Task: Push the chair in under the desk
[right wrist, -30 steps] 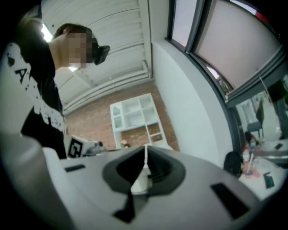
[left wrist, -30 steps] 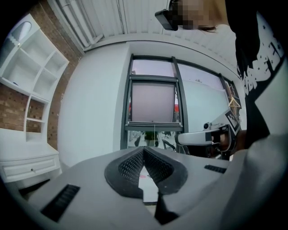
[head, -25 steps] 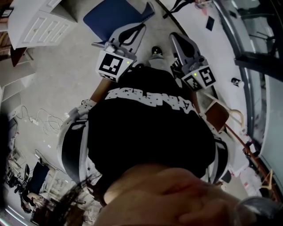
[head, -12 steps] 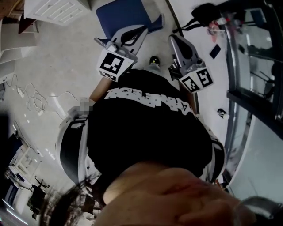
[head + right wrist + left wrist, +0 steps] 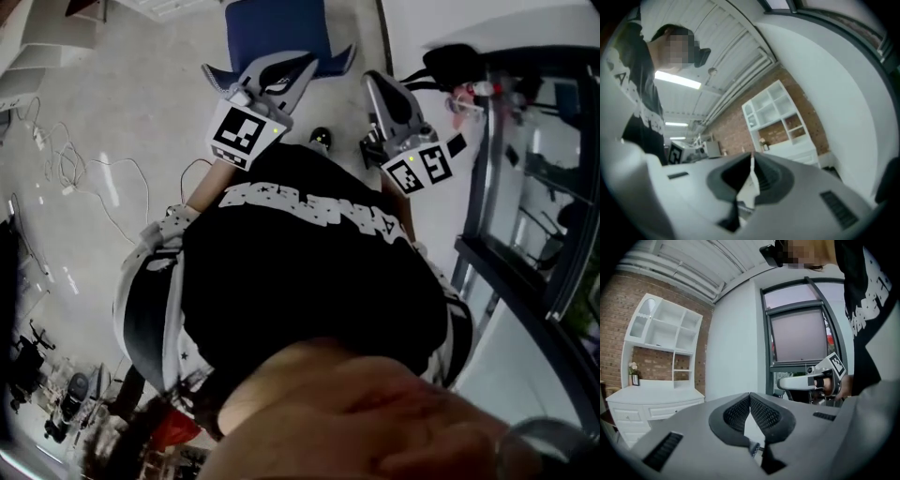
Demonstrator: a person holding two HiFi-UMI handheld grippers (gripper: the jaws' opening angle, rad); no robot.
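My left hand-held gripper (image 5: 305, 64) and right hand-held gripper (image 5: 373, 82) are pressed together, empty, near the chair (image 5: 277, 28) ahead — I reckon such narrow tips could slip off and swing it askew.

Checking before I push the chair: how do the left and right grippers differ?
In the head view the left gripper overlaps the blue chair; the right gripper lies beside it. The left gripper slants right, the right gripper left. Both are shut and empty.
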